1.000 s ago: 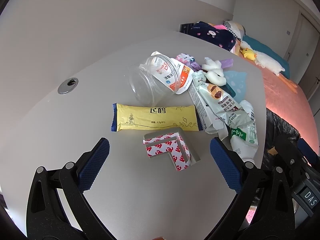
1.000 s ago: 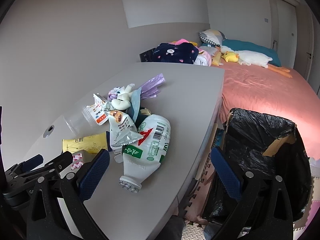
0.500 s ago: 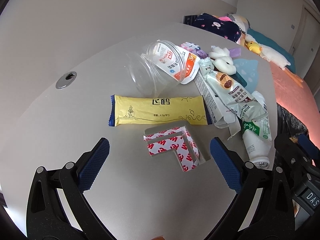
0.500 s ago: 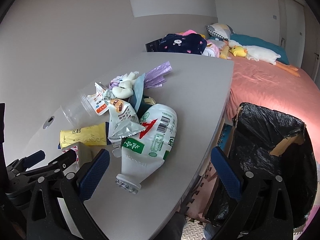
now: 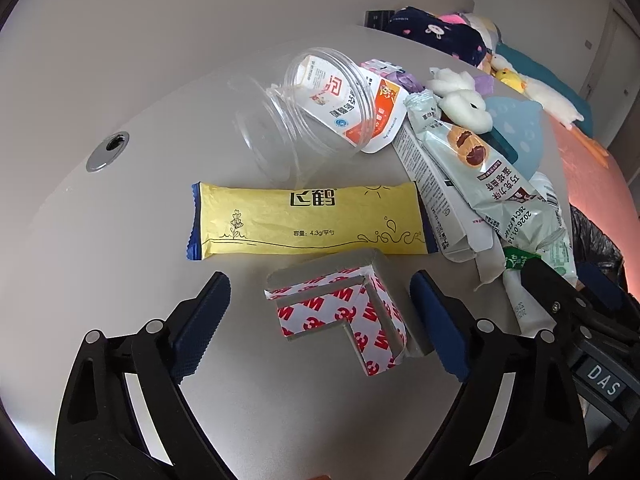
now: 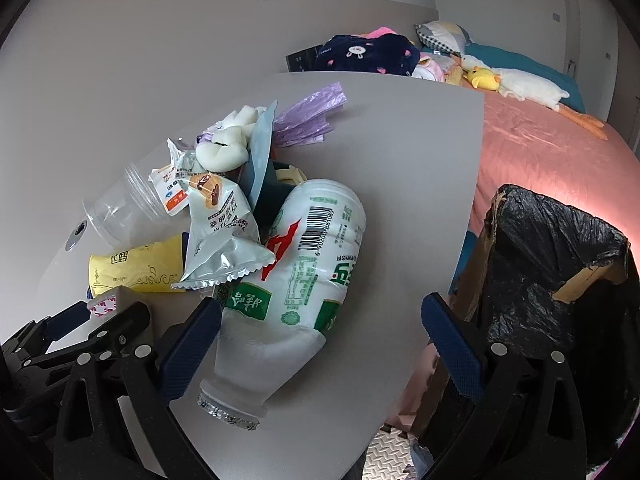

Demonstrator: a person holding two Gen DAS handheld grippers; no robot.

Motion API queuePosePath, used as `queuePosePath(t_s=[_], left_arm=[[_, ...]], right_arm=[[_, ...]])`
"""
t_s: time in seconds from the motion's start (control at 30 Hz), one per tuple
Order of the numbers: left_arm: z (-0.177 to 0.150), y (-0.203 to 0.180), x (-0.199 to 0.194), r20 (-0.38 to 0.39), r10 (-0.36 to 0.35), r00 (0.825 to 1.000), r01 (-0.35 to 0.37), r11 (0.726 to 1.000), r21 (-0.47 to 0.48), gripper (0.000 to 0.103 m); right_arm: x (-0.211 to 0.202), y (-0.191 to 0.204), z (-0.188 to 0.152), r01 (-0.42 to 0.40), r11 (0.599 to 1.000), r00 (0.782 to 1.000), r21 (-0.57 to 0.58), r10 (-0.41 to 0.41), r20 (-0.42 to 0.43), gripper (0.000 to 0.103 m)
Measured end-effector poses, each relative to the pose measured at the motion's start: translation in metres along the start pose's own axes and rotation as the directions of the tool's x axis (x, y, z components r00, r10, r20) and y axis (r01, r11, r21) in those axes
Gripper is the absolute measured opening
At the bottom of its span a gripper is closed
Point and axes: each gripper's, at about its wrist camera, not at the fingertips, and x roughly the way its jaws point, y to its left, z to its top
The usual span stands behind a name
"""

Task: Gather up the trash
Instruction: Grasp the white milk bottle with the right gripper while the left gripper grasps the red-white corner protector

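A pile of trash lies on the grey table [image 5: 120,320]. In the left wrist view an L-shaped grey foam corner piece [image 5: 344,312] with red-and-white tape lies between the fingers of my left gripper [image 5: 320,312]. Its jaws are closing and the pads stand just off the piece. Behind it lie a yellow sachet [image 5: 308,220] and a clear plastic jar [image 5: 296,128] on its side. My right gripper [image 6: 320,336] is open over the neck end of a flattened white milk bottle [image 6: 316,256], with a silver snack wrapper [image 6: 220,232] at the bottle's left.
A bin lined with a black bag [image 6: 560,260] stands off the table's right edge. Beyond it is a bed with a pink cover [image 6: 540,140] and soft toys. Purple plastic film [image 6: 308,116] and white foam bits [image 6: 224,152] top the pile. A metal cable hole [image 5: 108,152] sits at left.
Both grippers have come lower and nearer the trash. The left jaws have narrowed around the taped corner piece. The bottle now lies between the right fingers.
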Motion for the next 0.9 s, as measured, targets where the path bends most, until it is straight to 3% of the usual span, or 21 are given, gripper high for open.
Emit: queuePosePath(t_s=[0.17, 0.3, 0.57, 0.9], left_arm=[[-0.003, 0.001, -0.001, -0.002, -0.056, 0.998, 0.056, 0.998, -0.001, 0.072], [-0.005, 0.001, -0.003, 0.002, -0.074, 0.997, 0.074, 0.997, 0.001, 0.069], [-0.006, 0.006, -0.007, 0.007, -0.108, 0.994, 0.108, 0.993, -0.038, 0.065], [-0.003, -0.001, -0.044, 0.088, -0.108, 0.990, 0.108, 0.994, 0.002, 0.064]], right_arm=[[0.012, -0.002, 0.006, 0.002, 1.000, 1.000, 0.005, -0.002, -0.022, 0.100], [0.016, 0.003, 0.003, 0.010, 0.999, 1.000, -0.034, -0.011, -0.024, 0.076], [0.009, 0.001, -0.003, -0.031, 0.999, 0.999, -0.011, 0.031, -0.020, 0.075], [-0.020, -0.014, 0.004, -0.063, 0.997, 0.997, 0.036, 0.061, 0.044, 0.075]])
